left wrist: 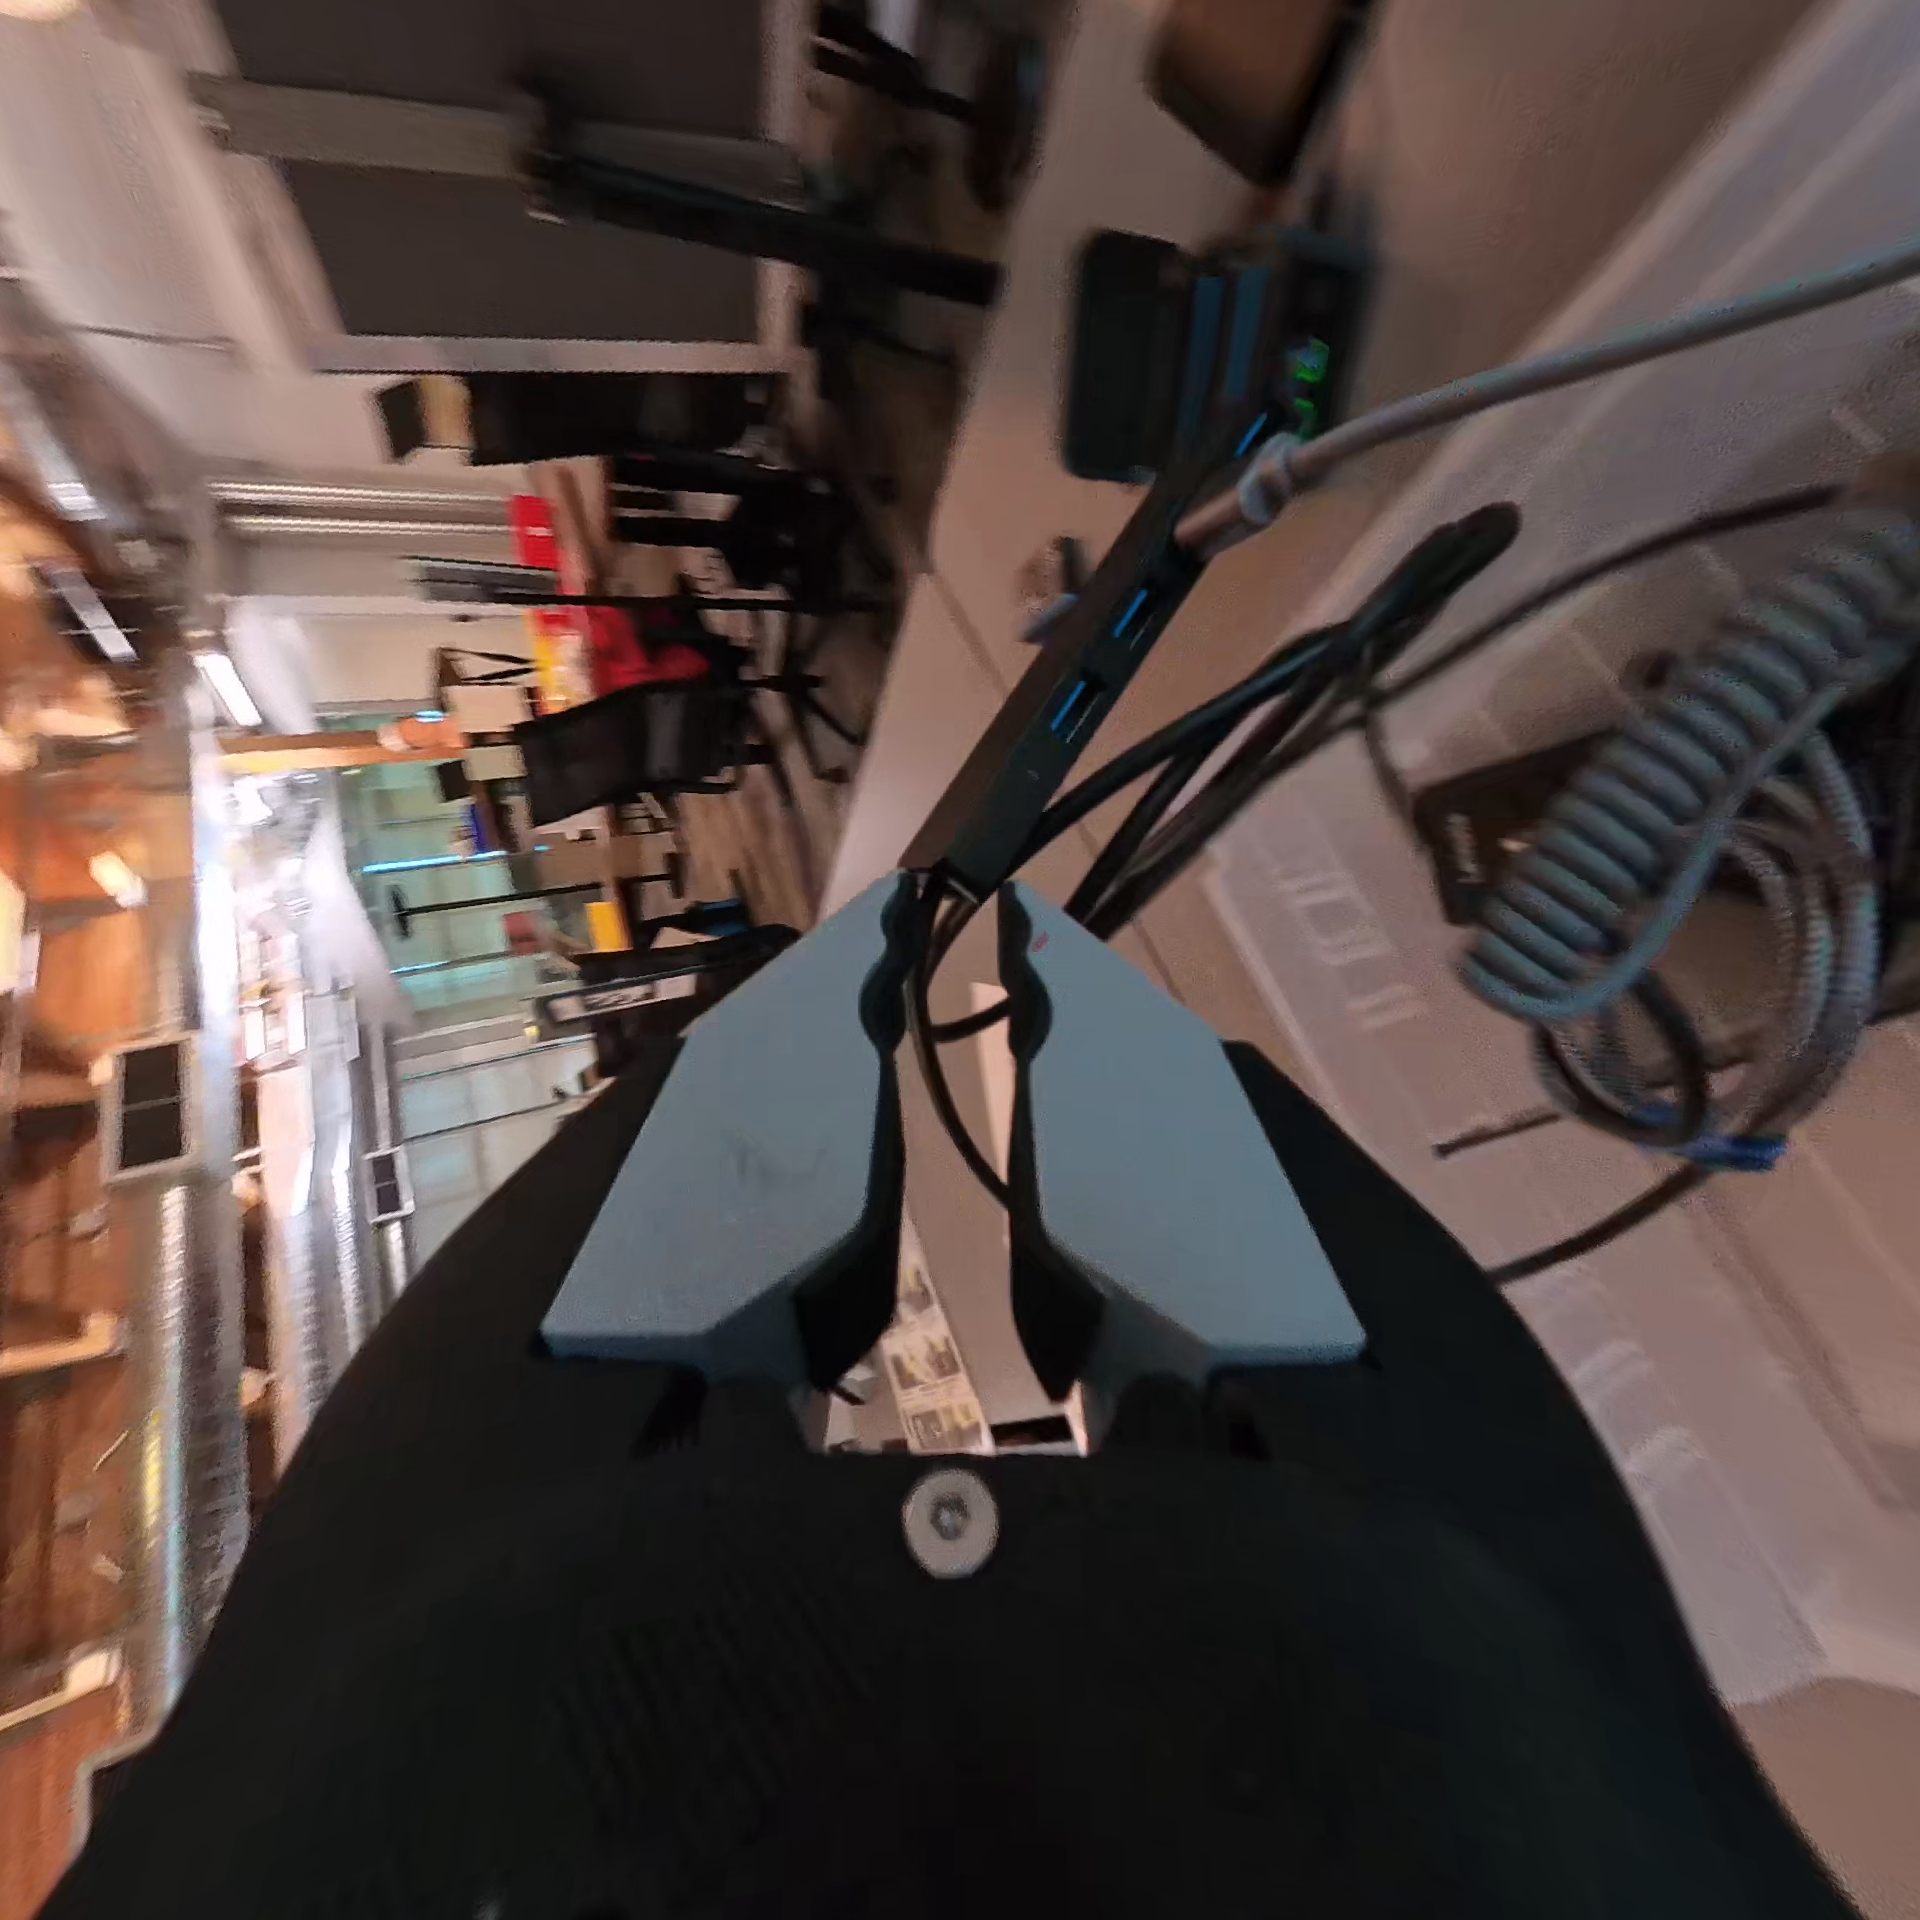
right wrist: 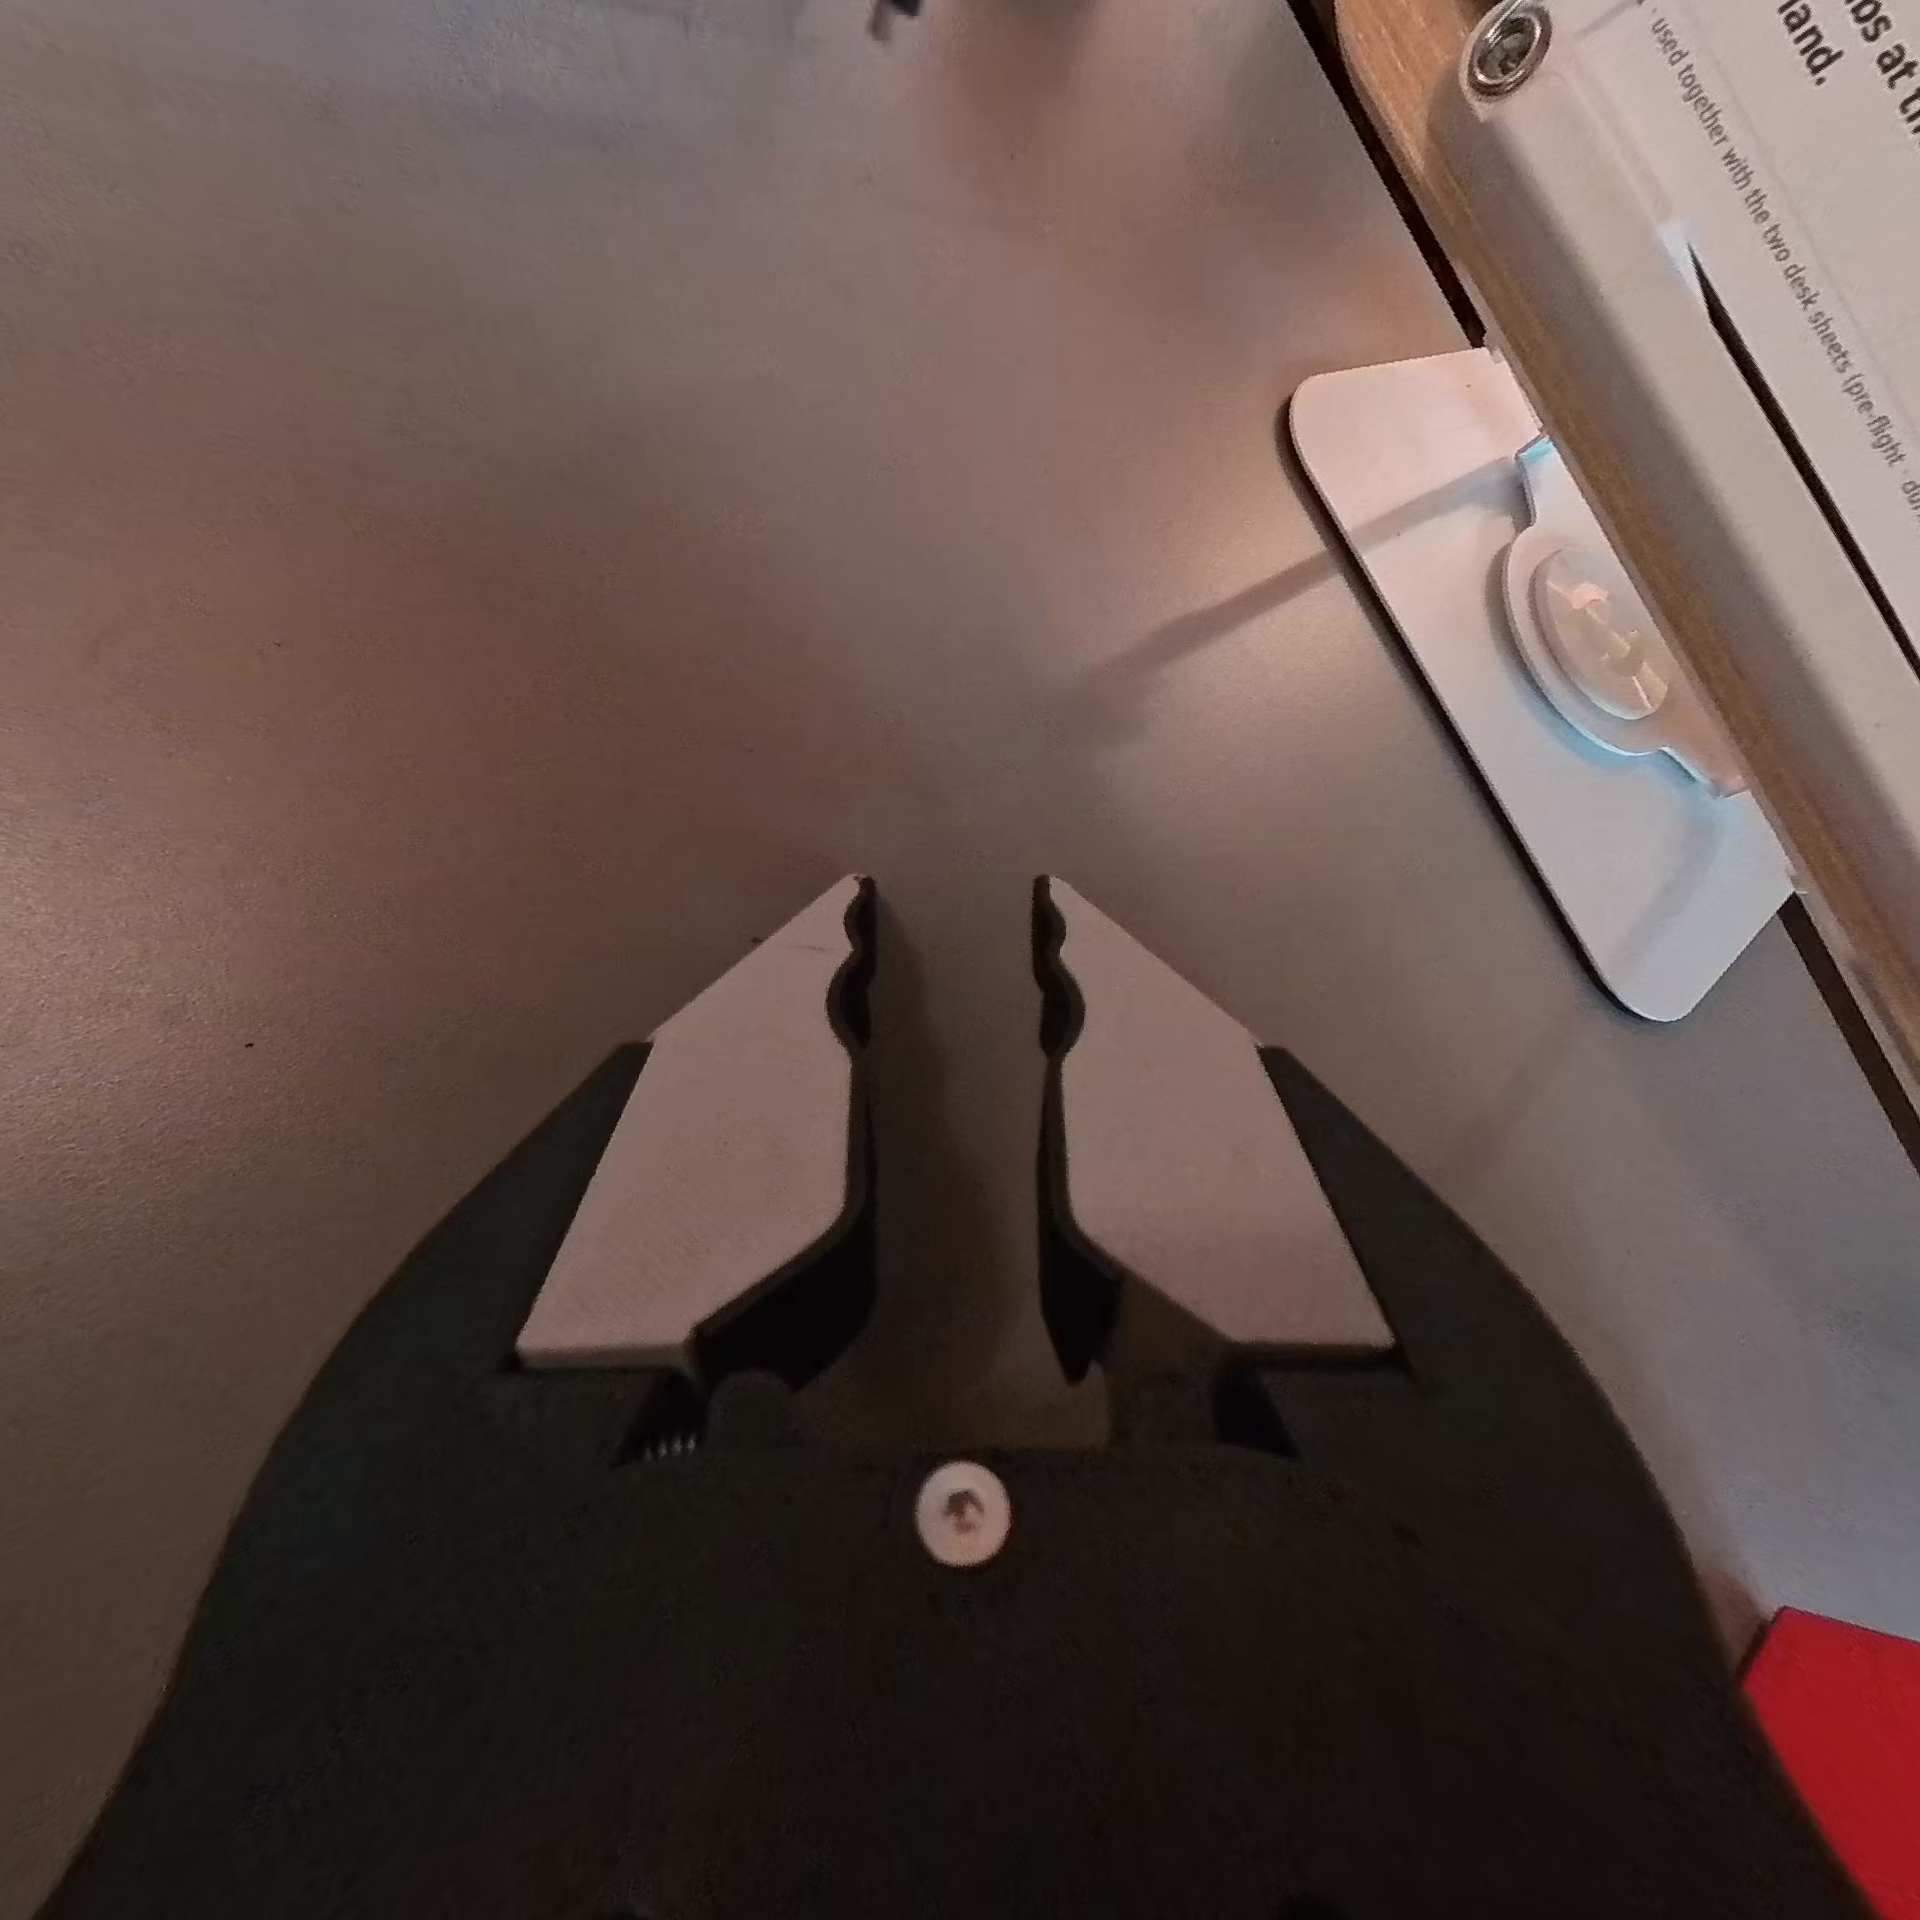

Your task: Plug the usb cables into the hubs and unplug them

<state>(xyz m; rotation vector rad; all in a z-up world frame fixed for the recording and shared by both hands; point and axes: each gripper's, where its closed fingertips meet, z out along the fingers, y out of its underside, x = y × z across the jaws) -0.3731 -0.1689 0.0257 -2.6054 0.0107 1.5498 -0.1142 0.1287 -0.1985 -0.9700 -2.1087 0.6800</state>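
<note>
Tongs on our left (left wrist: 954,894) gripped the near end of the slim black hub (left wrist: 1081,675); our right tongs (right wrist: 954,894) hung released over bare surface (right wrist: 416,520). Farther along the hub, one grey cable (left wrist: 1455,405) sat plugged; two blue ports looked free, coiled cables (left wrist: 1683,810) waiting rightward. We judged much remained.

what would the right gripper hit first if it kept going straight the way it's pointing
The bare grey tabletop, most likely. The right gripper is open and empty, nothing lies ahead of its fingers, and the white card sits off to the side. Depth is hard to judge.
</note>
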